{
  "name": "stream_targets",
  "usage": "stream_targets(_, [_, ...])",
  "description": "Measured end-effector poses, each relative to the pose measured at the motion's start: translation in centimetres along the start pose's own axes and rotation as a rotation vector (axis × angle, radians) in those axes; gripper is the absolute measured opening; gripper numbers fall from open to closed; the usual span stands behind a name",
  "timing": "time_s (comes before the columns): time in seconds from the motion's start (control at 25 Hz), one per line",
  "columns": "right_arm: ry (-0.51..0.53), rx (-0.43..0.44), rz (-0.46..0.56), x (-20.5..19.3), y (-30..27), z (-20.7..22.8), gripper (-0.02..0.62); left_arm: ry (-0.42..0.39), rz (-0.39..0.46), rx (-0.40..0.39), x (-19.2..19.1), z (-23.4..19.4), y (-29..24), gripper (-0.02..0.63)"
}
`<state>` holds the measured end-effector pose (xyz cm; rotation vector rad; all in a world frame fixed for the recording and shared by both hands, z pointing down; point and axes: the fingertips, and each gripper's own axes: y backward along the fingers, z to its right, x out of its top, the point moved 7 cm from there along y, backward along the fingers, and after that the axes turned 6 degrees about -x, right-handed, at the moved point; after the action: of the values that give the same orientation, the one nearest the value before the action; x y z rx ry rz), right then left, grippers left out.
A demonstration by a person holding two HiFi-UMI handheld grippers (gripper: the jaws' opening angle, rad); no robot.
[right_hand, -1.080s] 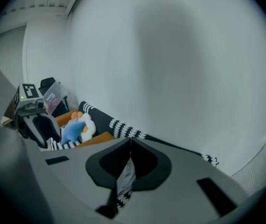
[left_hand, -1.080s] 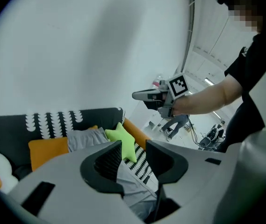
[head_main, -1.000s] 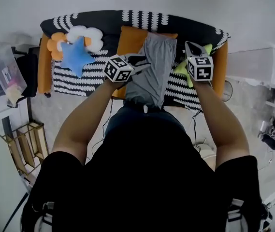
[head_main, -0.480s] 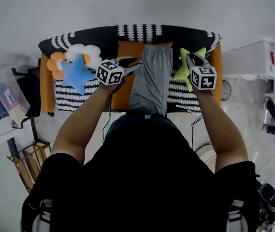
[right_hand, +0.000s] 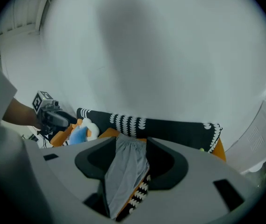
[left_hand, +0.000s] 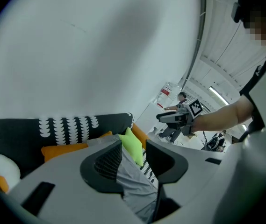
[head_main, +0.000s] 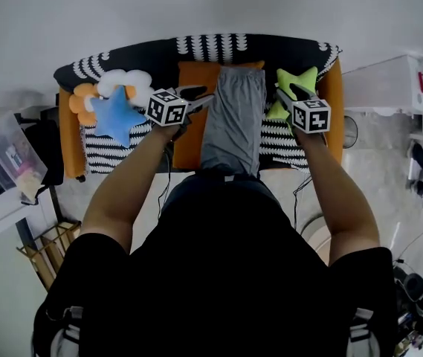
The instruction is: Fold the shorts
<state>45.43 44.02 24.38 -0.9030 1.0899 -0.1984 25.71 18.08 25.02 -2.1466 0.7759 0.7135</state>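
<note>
We held our left gripper [head_main: 204, 95] open, with nothing in it. The jaws of our right gripper [head_main: 283, 91] had just been opening, empty too. The gray shorts [head_main: 232, 117] lay flat between the two grippers, on the sofa [head_main: 144, 56].

An orange sofa [head_main: 68, 136] stands against a white wall [head_main: 196, 6]. A black throw [head_main: 144, 58] with white scallop marks lies over its back, and a black-and-white striped cover [head_main: 111, 151] lies on the seat. At the left end a blue star pillow [head_main: 114, 115] overlaps a white flower pillow [head_main: 126, 80] and an orange flower pillow [head_main: 83, 95]. An orange cushion [head_main: 196, 73] sits at the middle of the back, and a green star pillow [head_main: 304, 76] near the right end. Left of the sofa are a clear plastic box [head_main: 7, 155] and, lower in the head view, a wooden rack [head_main: 47, 248]. A white cabinet [head_main: 382, 84] stands to the right.
</note>
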Motion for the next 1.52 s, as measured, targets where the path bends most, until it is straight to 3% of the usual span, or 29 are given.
stream_targets(0.68, [-0.101, 0.073, -0.146, -2.8, -13.9, 3.5, 0.27, 0.126, -0.101, 0.08, -1.0, -11.9, -7.5, 0.183])
stream_targets(0.88, [-0.069, 0.075, -0.215, -5.3, -17.6, 3.9, 0.278, 0.164, -0.152, 0.084, -2.2, -14.6, -11.3, 0.187])
stream_targets(1.12, [-0.112, 0.116, -0.232, -5.8, -21.0, 4.4, 0.298, 0.168, -0.223, 0.082, -3.0, -16.7, -14.7, 0.249])
stream_targets(1.52, [-0.067, 0.211, -0.315, -7.1, -25.6, 4.7, 0.301, 0.238, -0.285, 0.015, -4.4, -19.9, -18.3, 0.262])
